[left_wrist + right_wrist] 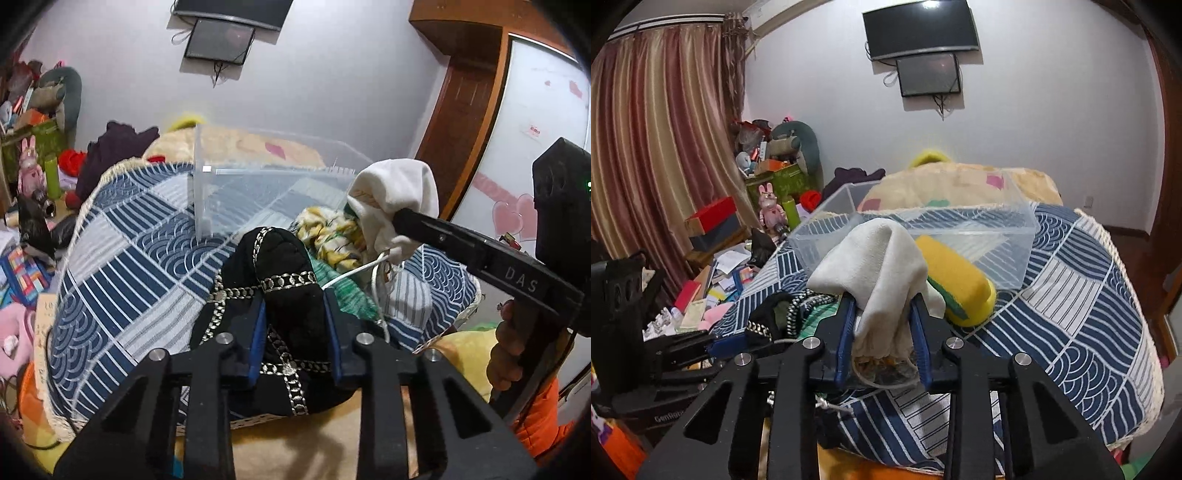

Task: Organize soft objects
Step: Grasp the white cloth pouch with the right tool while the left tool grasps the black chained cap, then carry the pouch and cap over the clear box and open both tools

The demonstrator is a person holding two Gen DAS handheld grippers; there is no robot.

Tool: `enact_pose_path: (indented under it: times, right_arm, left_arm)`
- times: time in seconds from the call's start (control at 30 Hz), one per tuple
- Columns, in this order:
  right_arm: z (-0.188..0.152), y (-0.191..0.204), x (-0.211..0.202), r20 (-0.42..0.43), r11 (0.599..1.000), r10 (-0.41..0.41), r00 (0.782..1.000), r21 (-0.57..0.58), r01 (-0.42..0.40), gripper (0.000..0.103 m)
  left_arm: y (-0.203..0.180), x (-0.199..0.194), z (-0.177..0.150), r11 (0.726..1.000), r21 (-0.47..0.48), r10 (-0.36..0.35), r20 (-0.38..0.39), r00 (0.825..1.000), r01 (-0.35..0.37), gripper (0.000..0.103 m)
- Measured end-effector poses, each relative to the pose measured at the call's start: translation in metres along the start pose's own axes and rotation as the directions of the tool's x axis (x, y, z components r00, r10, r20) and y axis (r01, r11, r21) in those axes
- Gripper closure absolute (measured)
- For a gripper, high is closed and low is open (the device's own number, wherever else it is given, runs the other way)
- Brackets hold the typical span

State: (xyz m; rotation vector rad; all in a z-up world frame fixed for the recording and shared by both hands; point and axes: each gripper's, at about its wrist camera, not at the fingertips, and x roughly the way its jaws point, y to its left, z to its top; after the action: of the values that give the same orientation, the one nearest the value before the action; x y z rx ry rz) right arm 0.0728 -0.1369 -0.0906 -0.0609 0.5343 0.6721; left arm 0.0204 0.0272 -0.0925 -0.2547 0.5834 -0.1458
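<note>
My left gripper (294,301) is shut on a black velvet pouch with silver chain trim (284,280), which lies on the blue patterned cloth (140,266). My right gripper (882,308) is shut on a white drawstring cloth bag (882,258) and holds it up; it also shows in the left wrist view (397,195). A clear plastic box (997,236) stands on the cloth behind both grippers. A yellow and green sponge (955,278) lies in front of the box. A yellow floral cloth (328,232) and a green cloth (351,291) lie between the pouch and the bag.
The cloth covers a rounded mound with a beige blanket (960,184) behind it. Cluttered boxes, toys and papers (716,266) fill the floor at the left by the curtain (657,147). A wardrobe (535,129) stands at the right. Two screens (923,48) hang on the wall.
</note>
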Motion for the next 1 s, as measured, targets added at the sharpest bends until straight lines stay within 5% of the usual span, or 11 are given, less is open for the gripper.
enact_pose_path:
  times: [0.47, 0.57, 0.77, 1.0]
  right_arm:
    - [0.013, -0.008, -0.024, 0.103, 1.000, -0.002, 0.995, 0.023, -0.001, 0.082]
    - [0.017, -0.010, -0.030, 0.134, 0.999, -0.046, 0.990, 0.026, 0.043, 0.082]
    - [0.015, -0.027, -0.028, 0.133, 0.987, -0.149, 0.980, 0.074, 0.140, 0.082]
    - [0.013, -0.044, -0.033, 0.129, 0.973, -0.215, 0.968, 0.110, 0.201, 0.082]
  left_arm:
    - [-0.013, -0.020, 0.027, 0.999, 0.053, -0.014, 0.089, 0.996, 0.010, 0.076]
    - [-0.024, -0.016, 0.034, 0.996, 0.085, 0.000, 0.117, 0.993, -0.010, 0.069]
    - [-0.028, 0.012, 0.037, 0.995, 0.087, 0.037, 0.081, 0.996, -0.044, 0.040]
    - [-0.016, 0.017, 0.030, 0.994, 0.070, 0.080, 0.059, 0.995, -0.084, 0.038]
